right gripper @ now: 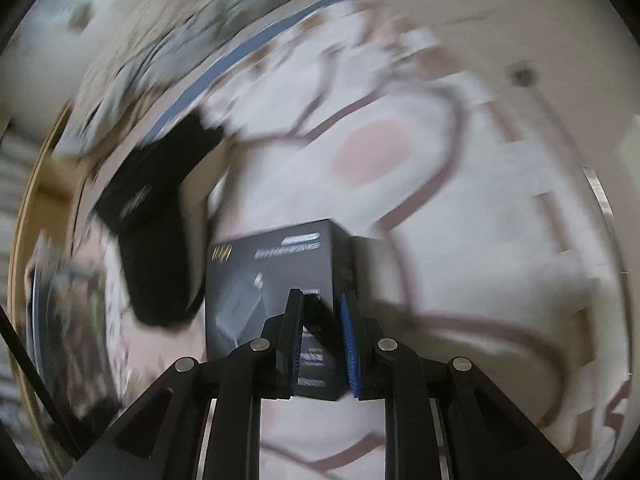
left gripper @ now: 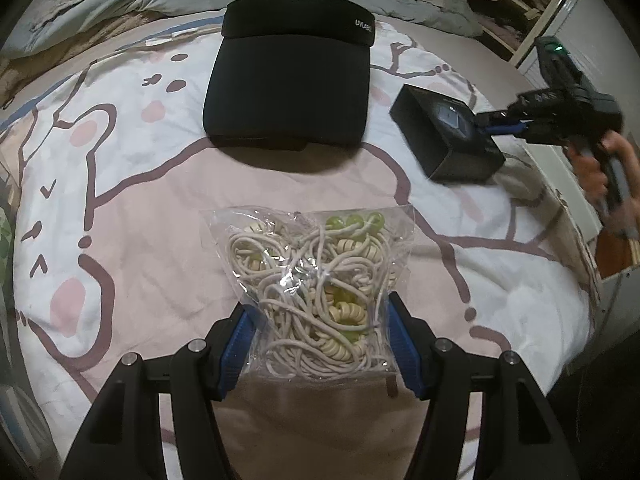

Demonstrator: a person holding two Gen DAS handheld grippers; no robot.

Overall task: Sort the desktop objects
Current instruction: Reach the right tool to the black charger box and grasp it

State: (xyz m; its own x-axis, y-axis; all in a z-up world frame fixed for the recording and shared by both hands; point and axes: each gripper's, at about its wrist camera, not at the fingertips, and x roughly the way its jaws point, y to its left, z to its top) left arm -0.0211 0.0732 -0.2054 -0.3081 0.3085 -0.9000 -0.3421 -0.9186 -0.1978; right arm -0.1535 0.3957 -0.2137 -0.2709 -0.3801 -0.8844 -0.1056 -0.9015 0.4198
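Left gripper (left gripper: 320,344) stood half open, blue pads pressed on a clear bag of corded beads (left gripper: 316,292) on the cartoon-print bedspread (left gripper: 120,208). Right gripper (right gripper: 320,328) was nearly closed, clamping a corner of the black box (right gripper: 276,280); box print was too blurred to read. Black visor cap (left gripper: 288,80) lay beyond the bag, well apart. Person's hand (left gripper: 600,172) was cut off at frame edge.

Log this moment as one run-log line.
left hand-held gripper: closed on clear bag of cords | right hand-held gripper: clamping black box corner | black visor: untouched on bedspread
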